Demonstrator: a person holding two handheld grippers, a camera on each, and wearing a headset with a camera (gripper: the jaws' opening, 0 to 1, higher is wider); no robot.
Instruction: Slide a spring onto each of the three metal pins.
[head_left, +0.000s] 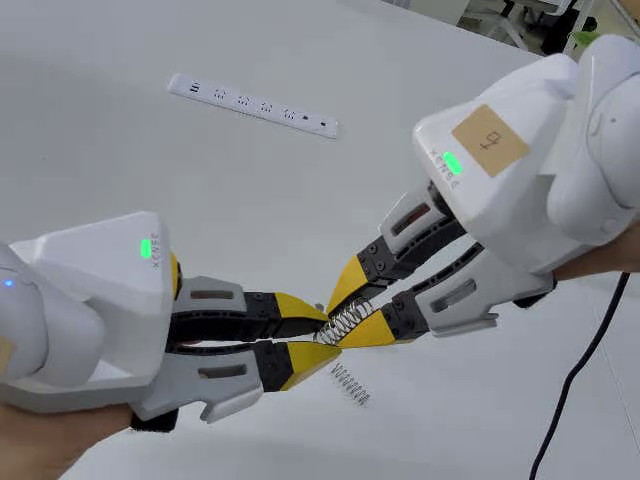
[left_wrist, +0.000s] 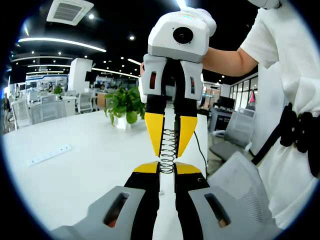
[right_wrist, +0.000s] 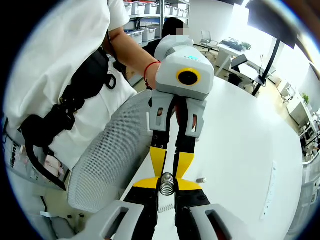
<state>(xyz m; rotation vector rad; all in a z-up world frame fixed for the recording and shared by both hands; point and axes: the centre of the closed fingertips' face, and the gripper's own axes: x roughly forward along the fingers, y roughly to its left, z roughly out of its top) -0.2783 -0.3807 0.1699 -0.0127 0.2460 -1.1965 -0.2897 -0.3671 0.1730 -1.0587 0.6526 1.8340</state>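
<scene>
A small steel spring hangs above the white table, held between both grippers, which meet tip to tip. My left gripper comes in from the lower left and is shut on the spring's near end. My right gripper reaches down from the upper right and is shut on the spring across its coils. Anything inside the coil is hidden. A second spring lies loose on the table just below the tips. A small metal piece stands on the table beyond them.
A white power strip lies at the far side of the table. A black cable runs down at the right. A grey mesh chair and a person in a white shirt are beside the table. A potted plant stands at the far end.
</scene>
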